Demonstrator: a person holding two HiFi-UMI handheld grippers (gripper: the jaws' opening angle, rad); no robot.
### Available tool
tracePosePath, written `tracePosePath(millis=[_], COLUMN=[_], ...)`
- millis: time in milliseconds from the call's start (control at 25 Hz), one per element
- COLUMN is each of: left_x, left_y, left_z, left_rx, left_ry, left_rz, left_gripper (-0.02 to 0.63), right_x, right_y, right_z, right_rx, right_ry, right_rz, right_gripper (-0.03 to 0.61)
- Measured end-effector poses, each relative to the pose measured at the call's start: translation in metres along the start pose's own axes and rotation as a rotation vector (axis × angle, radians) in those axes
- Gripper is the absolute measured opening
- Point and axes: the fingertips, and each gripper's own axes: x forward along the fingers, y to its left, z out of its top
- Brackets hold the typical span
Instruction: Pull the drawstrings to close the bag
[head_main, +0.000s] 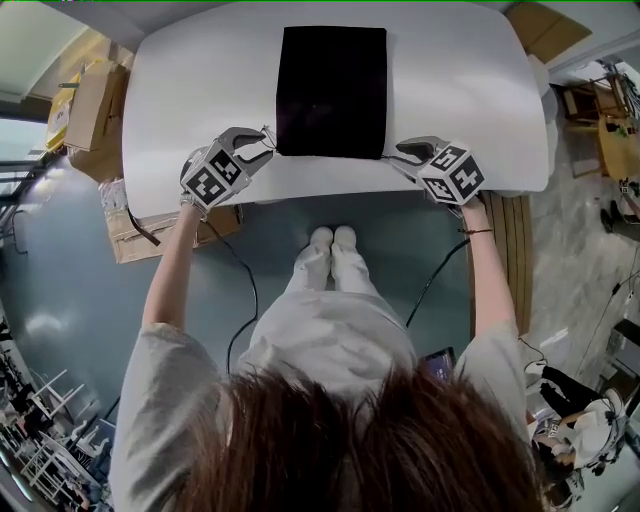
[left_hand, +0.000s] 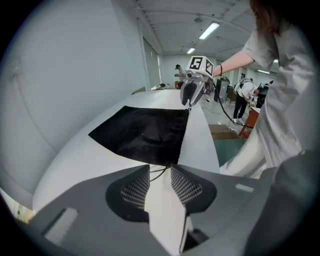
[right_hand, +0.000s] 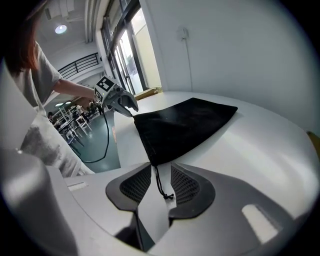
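nearest to the head camera are the person's two arms, stretched forward to the near edge of the white table (head_main: 190, 90). the left gripper (head_main: 262, 146) sits at the near left corner of the black drawstring bag (head_main: 330, 90), and the right gripper (head_main: 400, 152) sits at the near right corner. the bag lies flat in the middle of the table, and its mouth edge seems to be the one toward the person.

in the left gripper view the two jaws stand apart. a thin loop of the left drawstring (left_hand: 156, 171) comes out of the bag corner and lies in the gap between them, and the pads do not press on it. in the right gripper view the jaws are spread too. the right drawstring (right_hand: 159, 181) with its small end knot (right_hand: 168, 196) lies on the table between the pads, not pinched by them.

the bag looks like soft, thin cloth, very light and probably empty, so it may slide on the smooth table if only one side is pulled. the cords are thin and limp and can slip out of a loose grip. a good place to take hold seems to be on each cord close to the bag corner. on the right side just before the knot is also good, because the knot can stop the slipping. pulling both cords outward together should gather the mouth.
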Motion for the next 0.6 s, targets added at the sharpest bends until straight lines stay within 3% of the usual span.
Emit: tracePosePath(millis=[280, 600], left_x=[0.02, 0.026], left_y=[-0.008, -0.004], left_z=[-0.005, -0.01], left_rx=[0.068, 0.142], left_ry=[0.062, 0.139], left_rz=[-0.042, -0.064], left_gripper=[0.158, 0.166], right_x=[0.015, 0.021], right_y=[0.007, 0.005], right_z=[-0.015, -0.017], right_rx=[-0.077, -0.109], right_ry=[0.108, 0.156], right_rz=[0.02, 0.021], right_gripper=[0.138, 0.133])
